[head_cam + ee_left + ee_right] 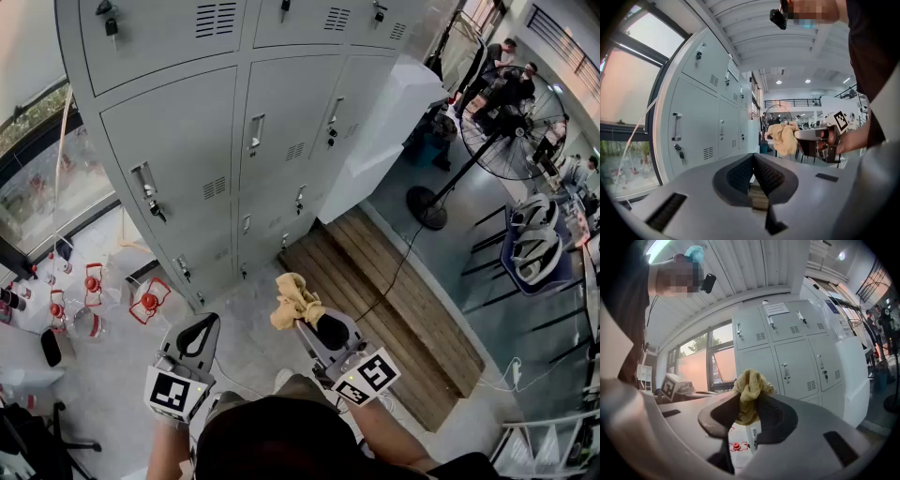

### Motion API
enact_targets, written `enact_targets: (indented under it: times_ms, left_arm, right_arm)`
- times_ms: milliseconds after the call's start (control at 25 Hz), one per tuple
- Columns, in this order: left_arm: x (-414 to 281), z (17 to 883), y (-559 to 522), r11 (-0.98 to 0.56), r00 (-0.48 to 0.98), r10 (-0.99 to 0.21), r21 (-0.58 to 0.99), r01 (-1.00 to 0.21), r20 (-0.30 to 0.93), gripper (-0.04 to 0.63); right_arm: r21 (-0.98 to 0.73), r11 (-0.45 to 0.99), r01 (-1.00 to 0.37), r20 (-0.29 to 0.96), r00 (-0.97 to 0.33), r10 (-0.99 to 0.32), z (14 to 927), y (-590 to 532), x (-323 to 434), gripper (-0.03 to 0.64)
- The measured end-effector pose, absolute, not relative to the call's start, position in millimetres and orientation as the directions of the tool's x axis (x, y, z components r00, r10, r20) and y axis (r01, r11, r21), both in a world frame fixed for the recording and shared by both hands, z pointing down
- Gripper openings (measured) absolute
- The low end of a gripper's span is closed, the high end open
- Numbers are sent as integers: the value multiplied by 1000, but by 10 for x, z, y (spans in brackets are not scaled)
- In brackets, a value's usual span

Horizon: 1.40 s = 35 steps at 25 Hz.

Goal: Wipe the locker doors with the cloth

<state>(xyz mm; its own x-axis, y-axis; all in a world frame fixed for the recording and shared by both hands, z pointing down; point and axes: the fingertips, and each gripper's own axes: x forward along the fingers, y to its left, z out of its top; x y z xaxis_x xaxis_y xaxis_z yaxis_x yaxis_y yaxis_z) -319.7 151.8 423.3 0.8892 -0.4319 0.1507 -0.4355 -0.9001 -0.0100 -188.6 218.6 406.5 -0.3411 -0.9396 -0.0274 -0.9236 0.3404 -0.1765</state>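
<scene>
Head view: my right gripper (312, 317) holds the yellow cloth (293, 298) at lower centre, apart from the locker doors (178, 159). Left gripper view: my left gripper (753, 161) is pinched together, empty. Right gripper view: the cloth is bunched between the jaws (soft, light, floppy). I judge a mid-bunch hold best.

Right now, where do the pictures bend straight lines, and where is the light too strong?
Head view: the lockers lean and taper, but look sharp. Left gripper view: the window is blown out, corners black. Right gripper view: locker edges curve; the cloth in the right claw is sharp.
</scene>
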Motion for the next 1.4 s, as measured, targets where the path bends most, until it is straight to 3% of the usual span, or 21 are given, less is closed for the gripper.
enact_targets:
  times_ms: [640,960,1400]
  left_arm:
    - [-1597,4291,1563,-877,857,-480,-75,-475,186,9]
    - [-1334,4396,1236,-865,834,-497,-58,-499,239,9]
    - [-1037,4326,-44,-840,829,-541,-55,-539,139,9]
  right_arm:
    - [-94,396,-913,-23,-396,-918,4175,2334,-474,118]
    - [-73,398,-915,-31,-397,-917,4195,1854,-226,119]
    - [-14,445,-895,-18,-445,-895,4036,454,-40,120]
